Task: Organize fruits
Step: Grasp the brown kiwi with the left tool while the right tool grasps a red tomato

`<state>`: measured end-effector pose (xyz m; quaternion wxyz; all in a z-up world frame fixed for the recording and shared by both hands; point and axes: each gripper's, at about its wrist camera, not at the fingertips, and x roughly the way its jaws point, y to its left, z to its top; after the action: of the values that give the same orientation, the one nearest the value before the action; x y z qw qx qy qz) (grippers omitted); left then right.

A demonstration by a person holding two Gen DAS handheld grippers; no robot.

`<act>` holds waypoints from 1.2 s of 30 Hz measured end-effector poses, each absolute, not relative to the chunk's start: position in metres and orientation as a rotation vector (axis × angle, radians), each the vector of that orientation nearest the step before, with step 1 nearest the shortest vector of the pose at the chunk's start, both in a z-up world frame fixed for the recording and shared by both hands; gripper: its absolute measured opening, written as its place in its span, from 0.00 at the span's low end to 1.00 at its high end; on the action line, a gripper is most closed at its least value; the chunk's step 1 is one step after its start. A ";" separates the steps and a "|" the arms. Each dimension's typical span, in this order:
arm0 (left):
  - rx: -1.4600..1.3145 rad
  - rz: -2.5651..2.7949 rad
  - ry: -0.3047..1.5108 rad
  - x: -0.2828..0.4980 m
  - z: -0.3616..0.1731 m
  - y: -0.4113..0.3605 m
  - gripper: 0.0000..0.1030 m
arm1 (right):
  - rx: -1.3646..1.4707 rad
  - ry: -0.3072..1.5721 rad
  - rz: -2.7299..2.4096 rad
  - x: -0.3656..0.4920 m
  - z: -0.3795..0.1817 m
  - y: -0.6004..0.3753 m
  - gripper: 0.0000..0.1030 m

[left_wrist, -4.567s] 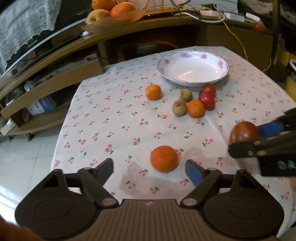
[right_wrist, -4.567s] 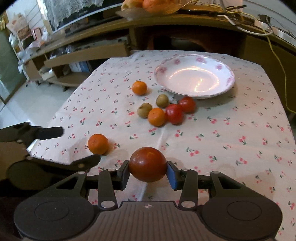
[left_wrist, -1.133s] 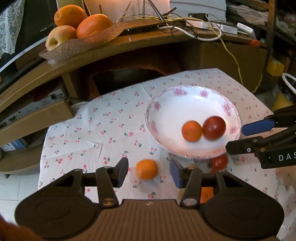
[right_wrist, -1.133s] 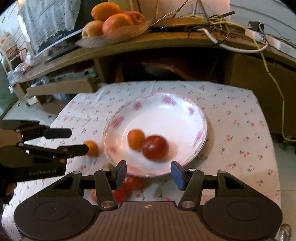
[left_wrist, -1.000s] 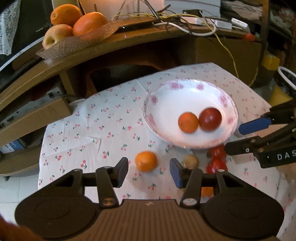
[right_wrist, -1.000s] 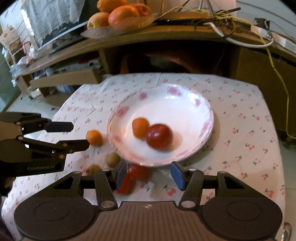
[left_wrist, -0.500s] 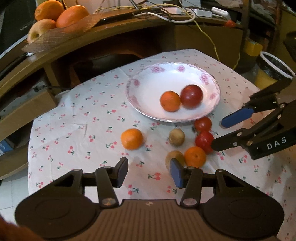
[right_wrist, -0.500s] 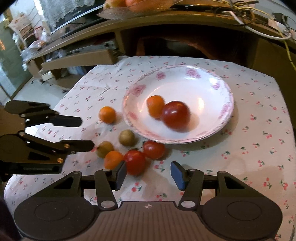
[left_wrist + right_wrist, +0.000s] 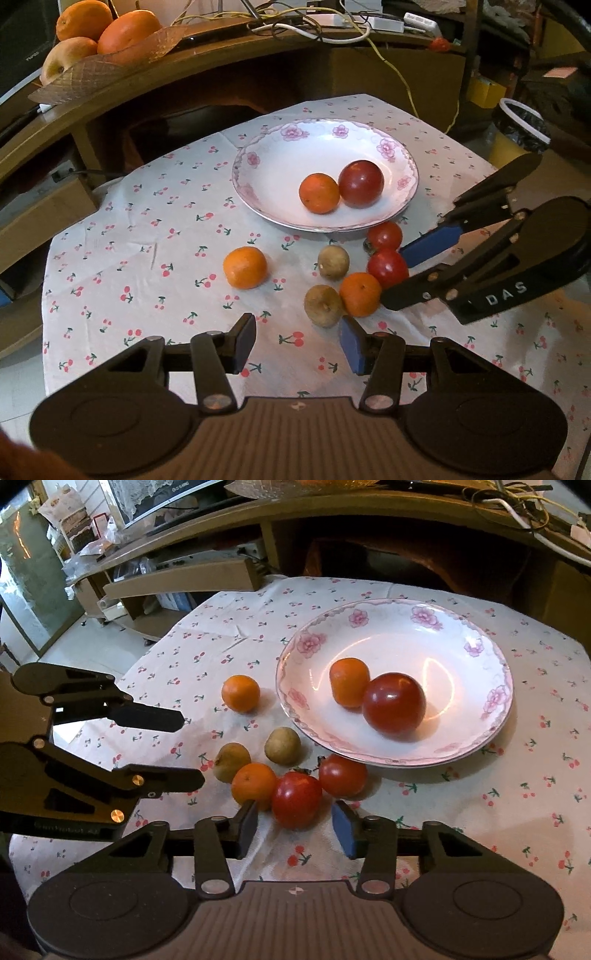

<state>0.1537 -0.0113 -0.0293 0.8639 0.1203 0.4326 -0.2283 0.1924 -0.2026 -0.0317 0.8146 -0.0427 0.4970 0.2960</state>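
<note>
A white floral plate (image 9: 258, 173) (image 9: 461, 635) holds an orange (image 9: 318, 193) (image 9: 348, 686) and a dark red apple (image 9: 361, 183) (image 9: 393, 703). On the cloth lie a lone orange (image 9: 245, 267) (image 9: 240, 693), two brown kiwis (image 9: 333, 261) (image 9: 323, 305), an orange (image 9: 359, 294) (image 9: 253, 781) and two tomatoes (image 9: 388, 267) (image 9: 384, 235). My left gripper (image 9: 298, 341) is open, just short of the near kiwi. My right gripper (image 9: 295, 829) is open, its fingers either side of the near tomato (image 9: 296, 799).
A cherry-print tablecloth (image 9: 129, 258) covers the small table. Behind stands a wooden desk with a fruit basket (image 9: 96, 48) and cables (image 9: 314, 22). A lined bin (image 9: 517, 133) stands at the right. Low shelves (image 9: 177, 579) stand at the left.
Both grippers have pulled back from the plate and come lower toward the loose fruit. The right gripper now straddles the near tomato. The apple and orange stay in the plate.
</note>
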 end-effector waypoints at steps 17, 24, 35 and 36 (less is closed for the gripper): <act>0.242 -0.514 0.924 0.158 -0.042 -0.020 0.53 | -0.086 1.090 0.669 0.186 -0.028 -0.209 0.27; 0.309 -0.493 0.875 0.161 -0.050 -0.032 0.53 | -0.136 1.093 0.648 0.178 -0.027 -0.213 0.27; 0.320 -0.542 0.879 0.159 -0.049 -0.041 0.39 | -0.102 1.076 0.630 0.180 -0.028 -0.219 0.35; 0.322 -0.542 0.880 0.157 -0.048 -0.041 0.36 | -0.098 1.075 0.628 0.181 -0.028 -0.220 0.35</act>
<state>0.1574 -0.0410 -0.0483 0.8570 0.1532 0.4190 -0.2578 0.1805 -0.2198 -0.0284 0.8112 -0.0460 0.5033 0.2941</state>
